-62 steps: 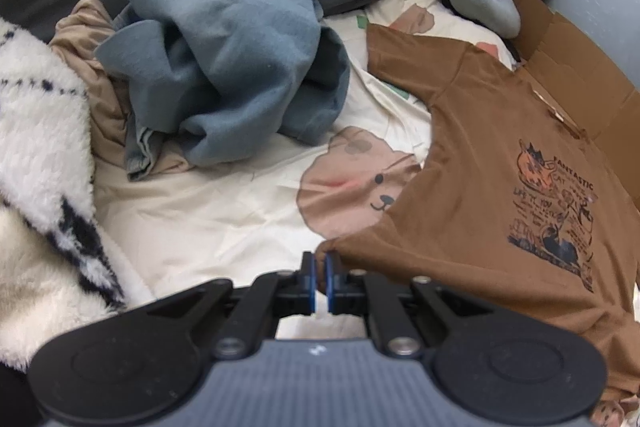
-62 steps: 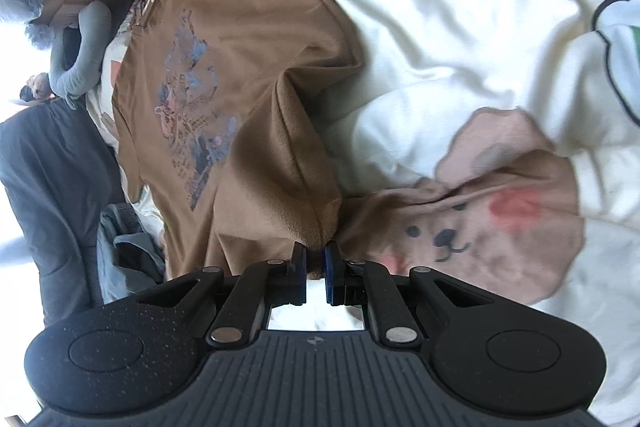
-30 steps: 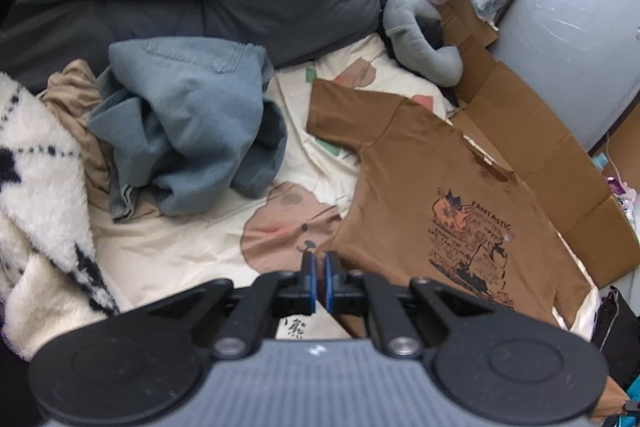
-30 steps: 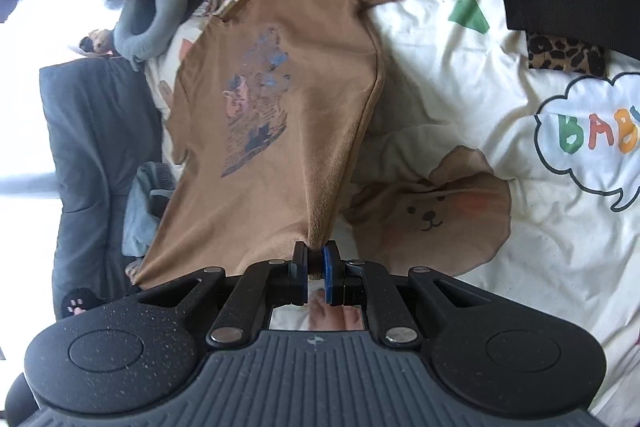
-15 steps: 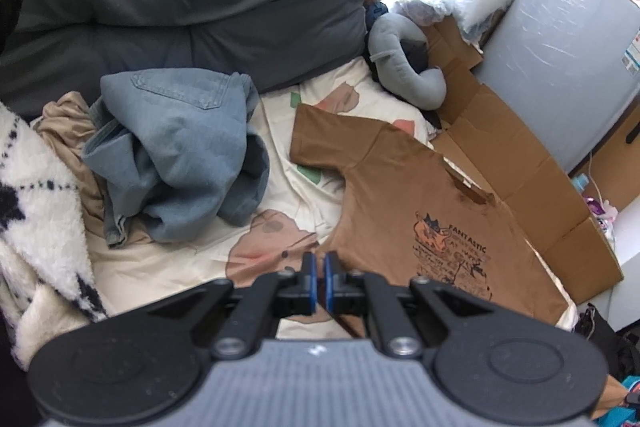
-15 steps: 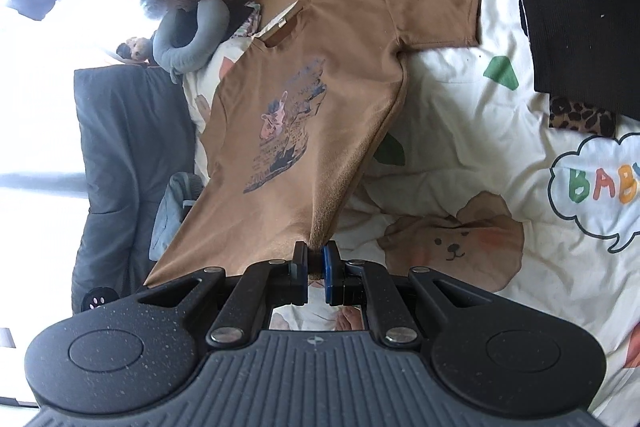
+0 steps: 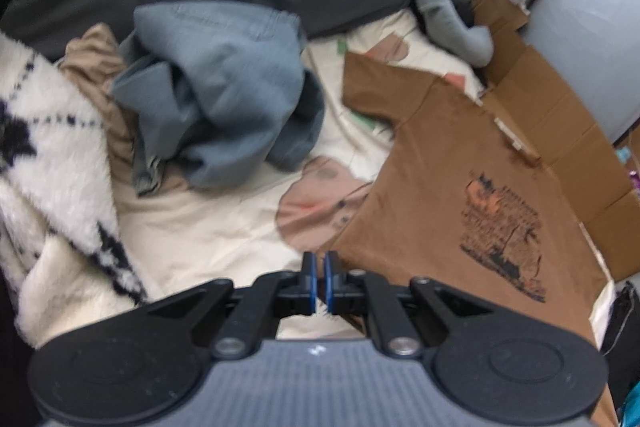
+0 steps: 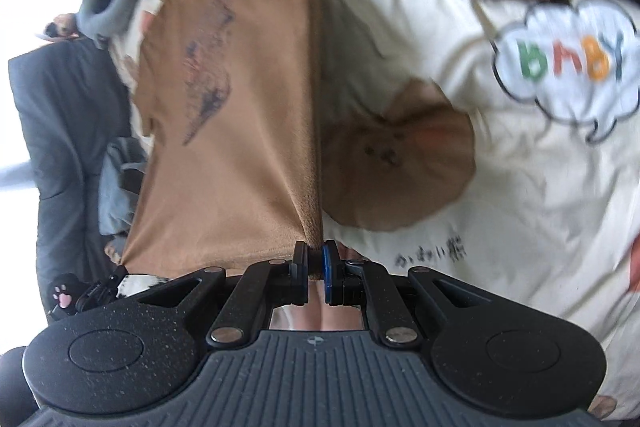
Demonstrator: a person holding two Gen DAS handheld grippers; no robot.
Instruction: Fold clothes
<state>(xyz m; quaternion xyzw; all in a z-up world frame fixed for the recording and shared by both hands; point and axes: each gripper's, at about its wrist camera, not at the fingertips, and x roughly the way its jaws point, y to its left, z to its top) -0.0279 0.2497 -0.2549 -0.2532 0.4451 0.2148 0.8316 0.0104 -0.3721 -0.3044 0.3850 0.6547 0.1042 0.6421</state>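
Your left gripper has its jaws nearly together, pinched on the near hem corner of the brown T-shirt. Your right gripper is likewise clamped on the opposite hem corner, with a bunch of brown cloth squeezed between its pads.

The T-shirt lies stretched out ahead of both claws, print side up, on a cream bedsheet with cartoon bears. From the left claw it runs forward and to the right; from the right claw it runs forward and slightly left.

Its long axis runs from the hem at your fingertips away to the collar at the far end, which rests against flattened cardboard. The sleeves point out to either side; one shows clearly ahead of the left claw, near a grey neck pillow.

Progress looks early. The shirt is spread fairly flat with no fold in it yet, so every fold on this shirt is still to come. A crumpled blue-grey garment sits ahead and to the left of the left claw, unfolded, with tan cloth beneath it. Those appear to be waiting too.
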